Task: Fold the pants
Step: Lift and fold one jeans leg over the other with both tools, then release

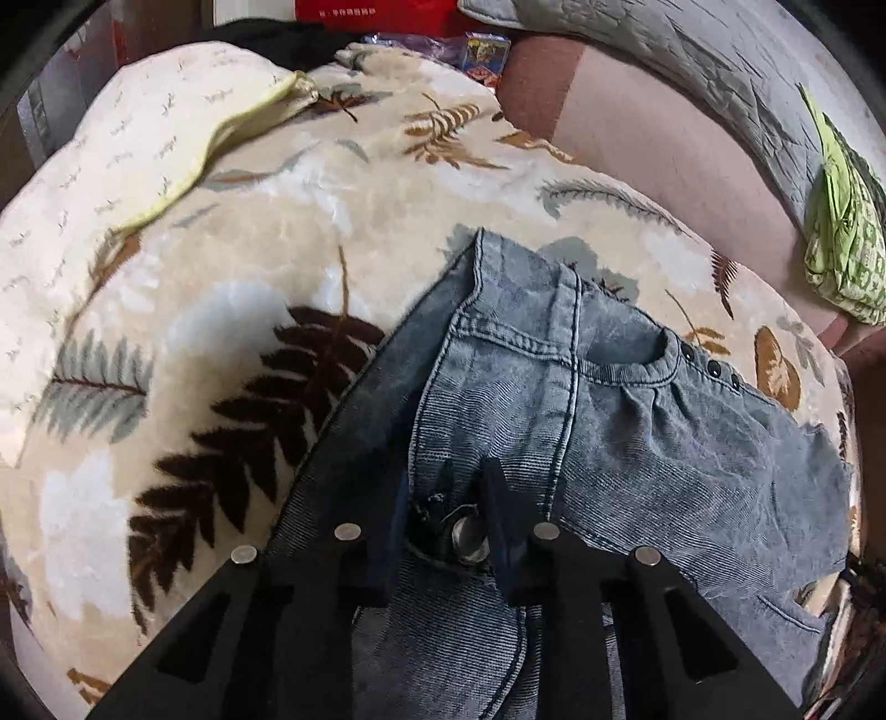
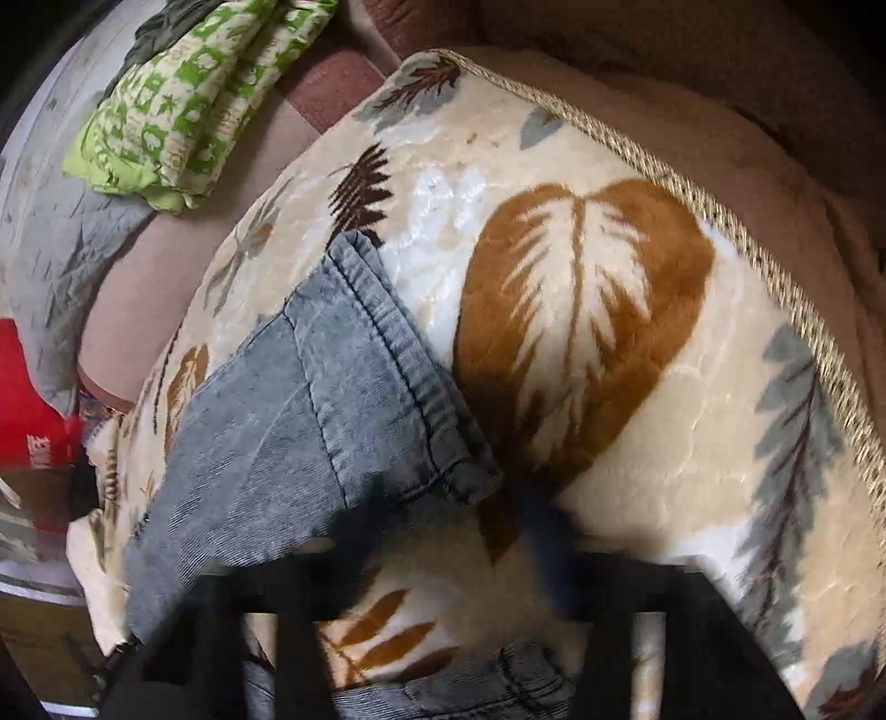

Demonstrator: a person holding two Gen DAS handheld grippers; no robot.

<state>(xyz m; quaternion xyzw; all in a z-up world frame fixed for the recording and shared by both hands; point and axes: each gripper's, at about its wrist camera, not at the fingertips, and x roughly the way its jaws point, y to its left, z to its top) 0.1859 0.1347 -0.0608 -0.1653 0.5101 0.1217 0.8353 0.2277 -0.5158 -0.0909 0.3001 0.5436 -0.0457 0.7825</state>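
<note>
Grey-blue denim pants point(image 1: 637, 421) lie on a cream blanket with leaf prints point(image 1: 277, 221). In the left wrist view my left gripper point(image 1: 446, 498) sits at the waistband beside the metal button point(image 1: 468, 537), its black fingers pinching a fold of denim. In the right wrist view a pant leg with its stitched hem point(image 2: 360, 387) lies across the blanket point(image 2: 581, 332). My right gripper point(image 2: 454, 526) is badly blurred. The hem corner sits between its fingers, and I cannot make out whether the pads press on it. More denim point(image 2: 498, 687) shows at the bottom edge.
A green patterned cloth point(image 1: 841, 243) point(image 2: 183, 99) lies on a grey quilt point(image 1: 664, 44) beyond the blanket. A cream cloth with yellow trim point(image 1: 138, 138) covers the far left. A red box point(image 1: 376, 14) stands behind. The blanket's braided edge point(image 2: 775, 266) borders brown upholstery point(image 2: 720, 111).
</note>
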